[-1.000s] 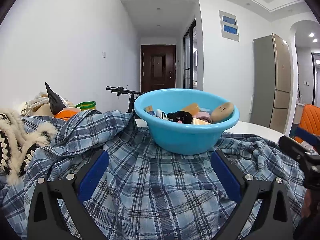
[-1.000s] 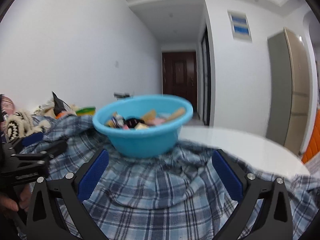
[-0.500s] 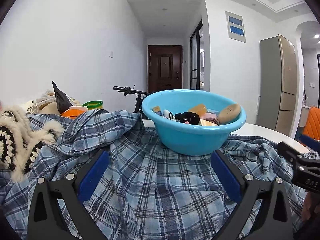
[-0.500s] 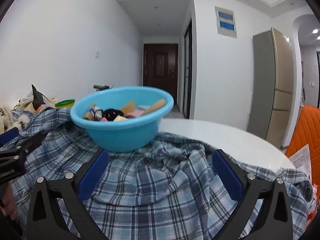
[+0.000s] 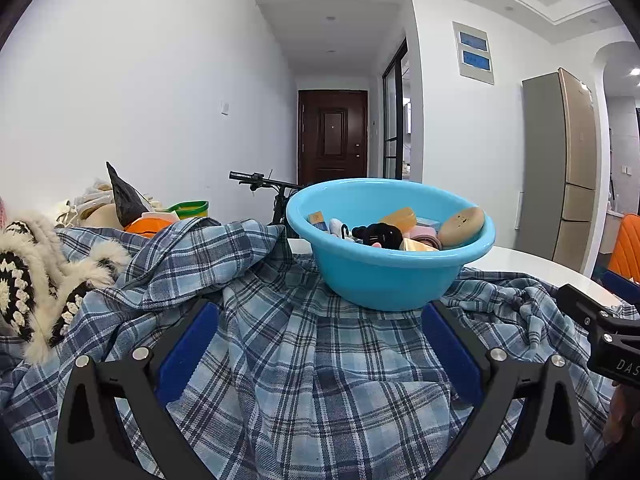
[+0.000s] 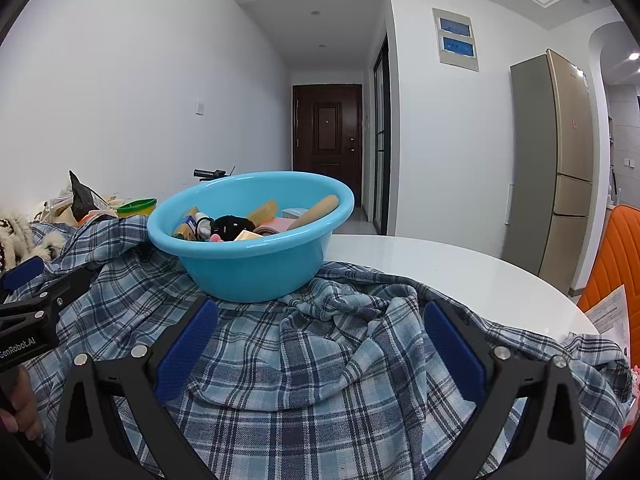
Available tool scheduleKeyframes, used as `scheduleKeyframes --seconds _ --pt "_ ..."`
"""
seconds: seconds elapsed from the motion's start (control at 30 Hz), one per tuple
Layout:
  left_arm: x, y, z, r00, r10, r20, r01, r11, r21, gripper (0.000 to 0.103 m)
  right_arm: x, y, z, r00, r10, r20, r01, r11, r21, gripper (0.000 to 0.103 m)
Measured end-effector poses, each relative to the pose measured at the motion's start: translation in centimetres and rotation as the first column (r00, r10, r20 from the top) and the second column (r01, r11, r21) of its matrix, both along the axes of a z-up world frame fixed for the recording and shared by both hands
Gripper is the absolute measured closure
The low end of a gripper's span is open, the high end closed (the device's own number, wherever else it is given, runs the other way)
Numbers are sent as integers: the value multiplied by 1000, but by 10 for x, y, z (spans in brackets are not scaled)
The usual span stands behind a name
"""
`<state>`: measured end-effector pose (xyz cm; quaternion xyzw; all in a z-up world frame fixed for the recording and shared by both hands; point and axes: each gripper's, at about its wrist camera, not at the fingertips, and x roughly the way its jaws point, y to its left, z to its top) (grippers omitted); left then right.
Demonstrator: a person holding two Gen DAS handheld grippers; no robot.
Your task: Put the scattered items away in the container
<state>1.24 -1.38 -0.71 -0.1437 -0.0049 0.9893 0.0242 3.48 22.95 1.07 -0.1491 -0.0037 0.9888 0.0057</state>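
A light blue basin point(image 5: 384, 276) point(image 6: 256, 268) stands on a crumpled blue plaid shirt point(image 5: 304, 368) point(image 6: 328, 368) on a white round table point(image 6: 460, 268). Inside lie several small items: a black hair tie point(image 5: 378, 234), a yellow block point(image 5: 400, 216), a tan oval piece point(image 5: 460, 222) and a pink item point(image 6: 280, 224). My left gripper point(image 5: 318, 344) is open above the shirt, just short of the basin. My right gripper point(image 6: 320, 344) is open too, over shirt folds right of the basin. Nothing sits between either pair of fingers.
At the left lie a furry black-and-cream knit point(image 5: 28, 280), an orange object point(image 5: 150, 226), a green-rimmed tub point(image 5: 192, 208) and a black bag point(image 5: 122, 196). A bicycle handlebar point(image 5: 256, 180) shows behind. An orange chair point(image 6: 616, 260) and papers point(image 6: 612, 316) are at the right.
Both views have shifted slightly rightward and steadied; the basin sits a little further right in the left view and left in the right view. Both grippers stay open and empty.
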Motion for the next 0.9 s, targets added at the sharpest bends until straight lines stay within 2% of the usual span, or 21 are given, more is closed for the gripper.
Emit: scheduleKeyframes --seconds 0.9 --pt "0 1 0 1000 -9 0 9 1000 -1 0 0 0 0 1000 -3 -2 3 1000 0 0"
